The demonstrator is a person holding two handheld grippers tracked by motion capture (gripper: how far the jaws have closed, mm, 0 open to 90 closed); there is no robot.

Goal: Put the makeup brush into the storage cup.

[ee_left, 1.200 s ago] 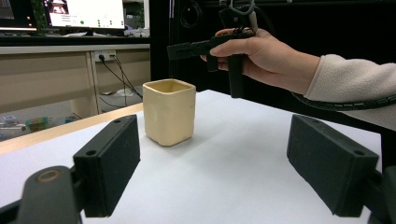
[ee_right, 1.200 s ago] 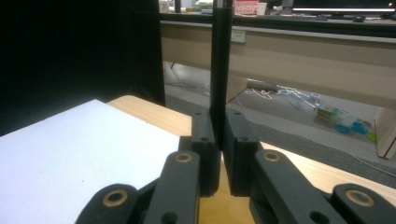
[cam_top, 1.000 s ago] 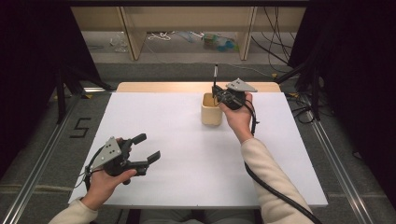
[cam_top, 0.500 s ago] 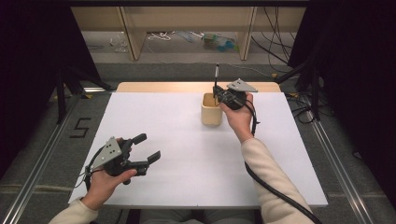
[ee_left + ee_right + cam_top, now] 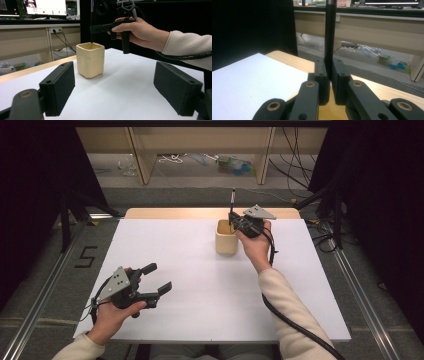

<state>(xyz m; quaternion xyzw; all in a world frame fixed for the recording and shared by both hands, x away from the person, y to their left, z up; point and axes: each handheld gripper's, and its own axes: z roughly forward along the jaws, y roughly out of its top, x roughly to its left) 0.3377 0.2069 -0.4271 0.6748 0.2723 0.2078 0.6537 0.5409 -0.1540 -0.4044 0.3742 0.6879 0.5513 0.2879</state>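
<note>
White tabletop (image 5: 200, 270), cream cup (image 5: 226, 237) near the far edge. My right gripper (image 5: 235, 222) clamps a thin black stick (image 5: 233, 196) upright over it; left gripper (image 5: 156, 279) idles, jaws apart. Best lowered straight, I reckon.

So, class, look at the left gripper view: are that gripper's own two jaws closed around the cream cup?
No: the left gripper stands wide open, its jaws apart, with the cream cup farther off on the table.
</note>
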